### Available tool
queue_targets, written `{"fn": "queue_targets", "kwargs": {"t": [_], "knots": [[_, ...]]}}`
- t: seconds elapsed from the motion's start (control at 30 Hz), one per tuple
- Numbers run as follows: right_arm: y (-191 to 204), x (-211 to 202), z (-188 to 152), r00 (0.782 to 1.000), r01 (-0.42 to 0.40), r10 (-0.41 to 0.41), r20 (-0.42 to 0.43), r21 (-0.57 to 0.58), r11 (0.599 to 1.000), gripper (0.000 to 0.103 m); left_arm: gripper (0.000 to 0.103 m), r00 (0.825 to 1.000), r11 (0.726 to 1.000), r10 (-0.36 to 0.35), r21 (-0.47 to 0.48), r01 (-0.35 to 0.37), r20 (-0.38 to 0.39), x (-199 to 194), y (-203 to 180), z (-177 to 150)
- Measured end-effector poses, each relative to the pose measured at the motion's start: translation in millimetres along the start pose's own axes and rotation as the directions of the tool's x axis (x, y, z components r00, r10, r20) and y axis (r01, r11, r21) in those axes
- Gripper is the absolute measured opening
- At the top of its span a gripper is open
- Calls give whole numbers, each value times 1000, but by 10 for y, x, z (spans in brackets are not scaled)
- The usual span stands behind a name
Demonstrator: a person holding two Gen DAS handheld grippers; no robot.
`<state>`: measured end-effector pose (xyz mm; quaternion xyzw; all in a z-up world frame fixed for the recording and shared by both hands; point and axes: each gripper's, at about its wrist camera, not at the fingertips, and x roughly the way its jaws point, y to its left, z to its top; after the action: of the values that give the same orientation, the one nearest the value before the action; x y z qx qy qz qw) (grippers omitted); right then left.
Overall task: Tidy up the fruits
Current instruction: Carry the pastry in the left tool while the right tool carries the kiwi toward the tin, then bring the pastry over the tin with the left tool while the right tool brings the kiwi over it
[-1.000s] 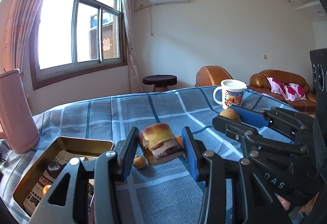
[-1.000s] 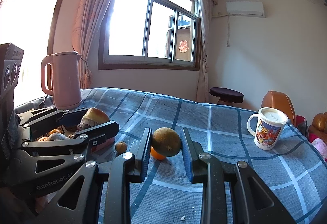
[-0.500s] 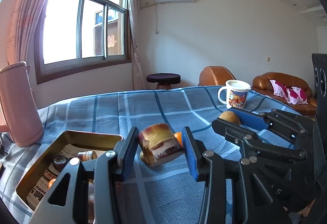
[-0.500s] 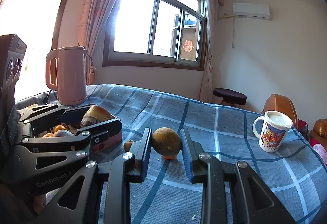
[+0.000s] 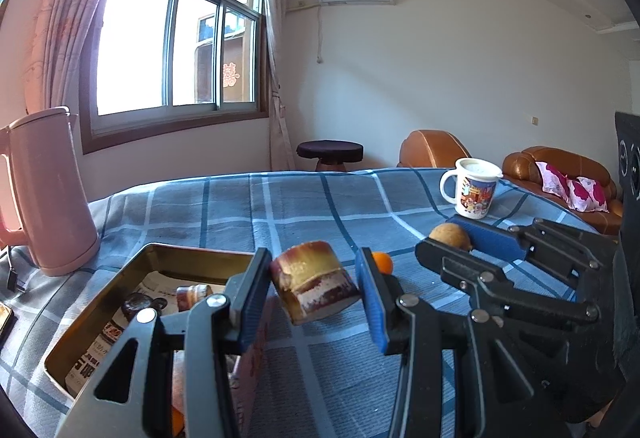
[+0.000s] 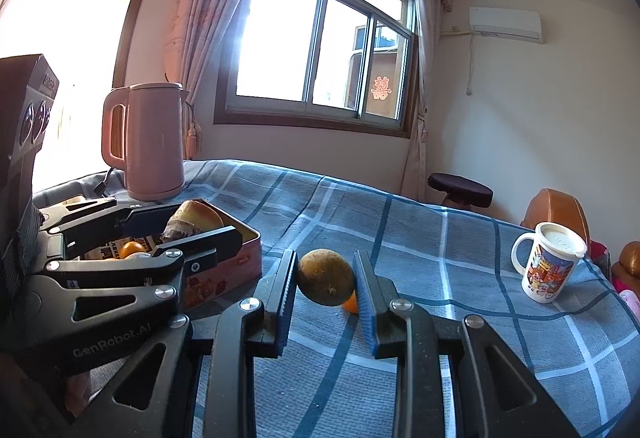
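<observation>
My left gripper is shut on a cut chunk of fruit with a yellow and reddish skin, held above the right edge of an open metal tin. The tin holds several small fruits on printed paper. My right gripper is shut on a round brown-green fruit, held above the blue checked tablecloth to the right of the tin. A small orange fruit lies on the cloth just behind it, and shows in the left wrist view too.
A pink kettle stands at the back left of the table, behind the tin. A white printed mug with a lid stands at the far right. Brown sofas and a dark stool stand beyond the table.
Both grippers have moved left toward the tin with their fruits still held. The left gripper's chunk now hangs over the tin's right edge. A small brown fruit on the cloth is no longer visible.
</observation>
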<state>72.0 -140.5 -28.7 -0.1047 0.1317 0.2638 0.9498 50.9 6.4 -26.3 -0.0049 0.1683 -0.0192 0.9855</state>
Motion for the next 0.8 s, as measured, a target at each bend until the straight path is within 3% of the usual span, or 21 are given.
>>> {"fn": "queue_targets", "kwargs": {"t": [0.8], "knots": [[306,119,61,999,-47,46,-21,-46,998,30,45,999,997,54,-48,-54,-1,-114,351,-49]]}}
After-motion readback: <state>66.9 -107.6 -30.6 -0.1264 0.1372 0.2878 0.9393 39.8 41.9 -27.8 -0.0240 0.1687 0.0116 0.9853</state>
